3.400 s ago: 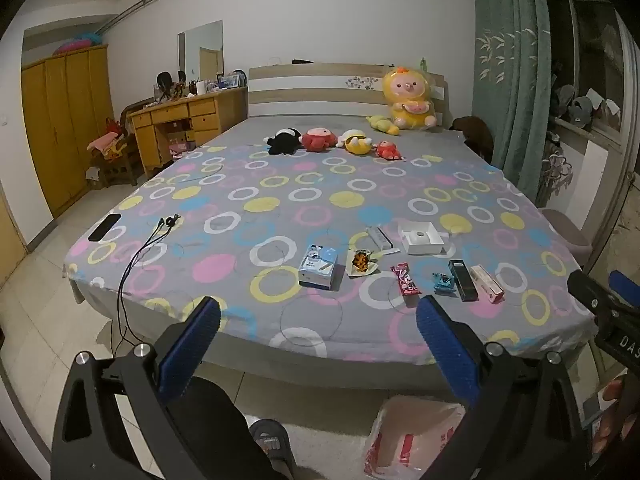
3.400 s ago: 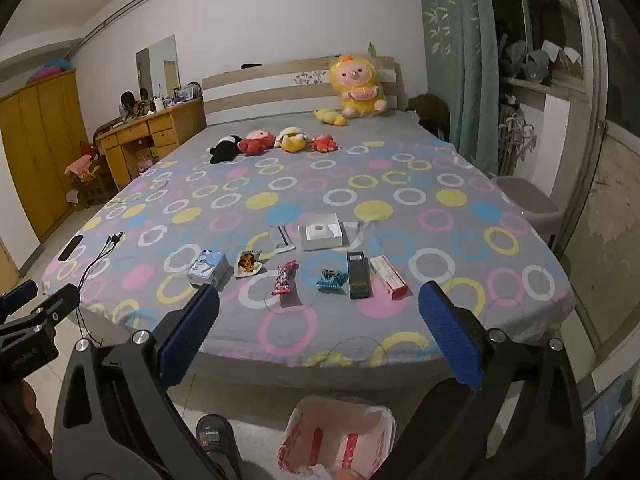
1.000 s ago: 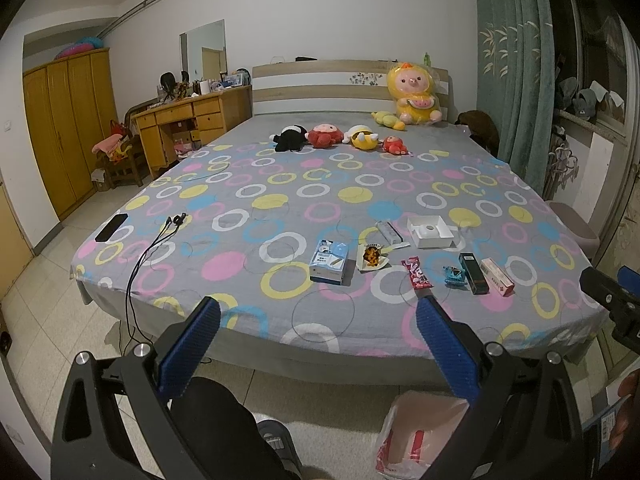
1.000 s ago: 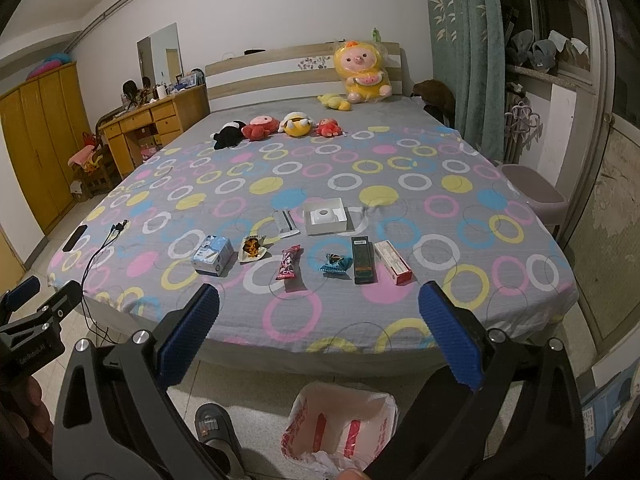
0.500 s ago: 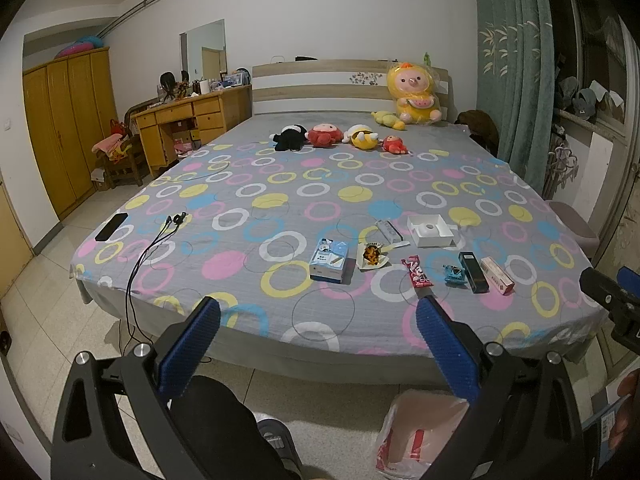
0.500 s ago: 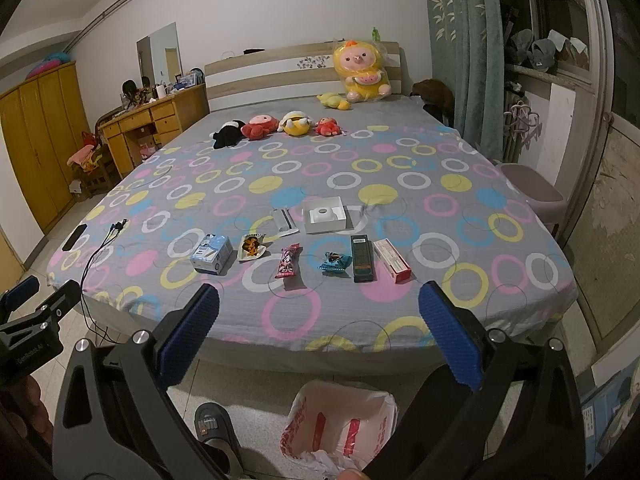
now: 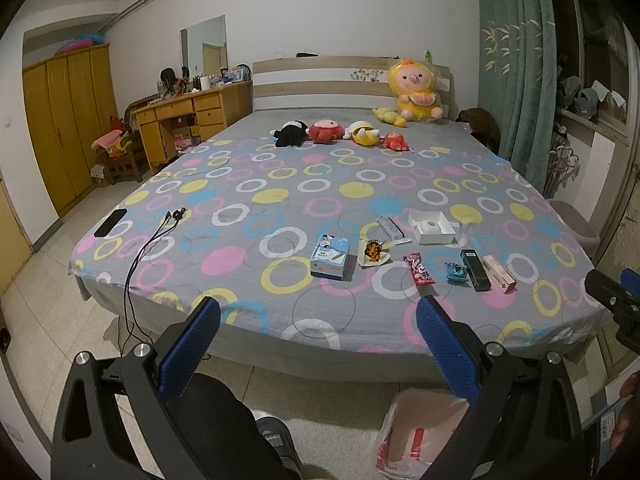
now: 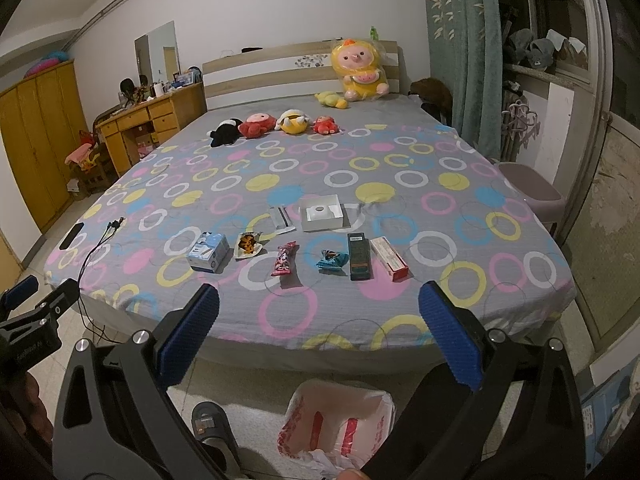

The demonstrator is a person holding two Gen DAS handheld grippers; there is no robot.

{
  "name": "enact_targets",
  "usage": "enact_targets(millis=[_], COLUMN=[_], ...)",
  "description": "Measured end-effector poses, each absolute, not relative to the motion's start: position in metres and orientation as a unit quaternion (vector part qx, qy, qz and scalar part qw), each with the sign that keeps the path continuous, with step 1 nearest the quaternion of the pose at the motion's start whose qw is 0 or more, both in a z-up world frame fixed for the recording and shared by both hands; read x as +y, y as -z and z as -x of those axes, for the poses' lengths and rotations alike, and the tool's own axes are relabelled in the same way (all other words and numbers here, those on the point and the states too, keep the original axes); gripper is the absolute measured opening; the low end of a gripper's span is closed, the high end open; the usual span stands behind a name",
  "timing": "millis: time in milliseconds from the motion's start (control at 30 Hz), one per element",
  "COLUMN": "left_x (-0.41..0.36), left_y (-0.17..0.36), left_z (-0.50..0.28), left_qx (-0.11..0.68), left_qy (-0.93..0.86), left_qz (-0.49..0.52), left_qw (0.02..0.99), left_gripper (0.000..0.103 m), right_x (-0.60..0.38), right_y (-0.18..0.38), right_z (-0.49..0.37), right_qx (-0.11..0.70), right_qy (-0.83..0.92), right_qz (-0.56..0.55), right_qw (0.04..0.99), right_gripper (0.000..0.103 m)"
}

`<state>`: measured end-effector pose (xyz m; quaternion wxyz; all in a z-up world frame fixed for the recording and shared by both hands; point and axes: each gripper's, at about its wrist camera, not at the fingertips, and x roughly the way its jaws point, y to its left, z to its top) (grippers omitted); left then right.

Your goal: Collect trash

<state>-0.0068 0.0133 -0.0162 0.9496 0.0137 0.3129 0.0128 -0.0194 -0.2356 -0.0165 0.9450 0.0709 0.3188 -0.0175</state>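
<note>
A row of trash lies near the bed's front edge: a blue-white box, an orange snack wrapper, a red wrapper, a blue wrapper, a black box, a pink box, and behind them an open white box. The same row shows in the left wrist view, from the blue-white box to the pink box. A trash bin with a white-red bag stands on the floor below. My left gripper and right gripper are both open and empty, held in front of the bed.
Plush toys line the far end of the bed. A phone and a cable lie at the bed's left side. A wooden desk and wardrobe stand left, a curtain right.
Both views have drifted slightly back from the bed since 3.4 s ago. In the last second nothing has visibly moved. Both grippers stay open.
</note>
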Motion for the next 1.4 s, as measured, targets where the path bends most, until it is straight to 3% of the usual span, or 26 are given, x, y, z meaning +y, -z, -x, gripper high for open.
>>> enact_targets(millis=[367,633,1133,1400], left_x=[0.012,0.010,0.016,0.014], left_y=[0.029,0.042,0.137,0.183], left_z=[-0.005,-0.066,-0.226,-0.280], left_qx=[0.309,0.325,0.421,0.455], left_qy=[0.024,0.037,0.049,0.070], left_qz=[-0.010,0.012,-0.021,-0.034], left_qw=[0.951,0.945,0.905,0.887], left_gripper=[0.096,0.096,0.096,0.096], right_x=[-0.255,-0.279,-0.373,-0.370], right_y=[0.019,0.047,0.189,0.242], right_z=[0.009,-0.035,-0.199,-0.241], right_qx=[0.296,0.319,0.519,0.576], right_qy=[-0.005,0.017,0.028,0.030], right_qz=[-0.079,-0.051,-0.048,0.012], right_qw=[0.952,0.946,0.853,0.817], right_gripper=[0.098,0.098,0.098,0.098])
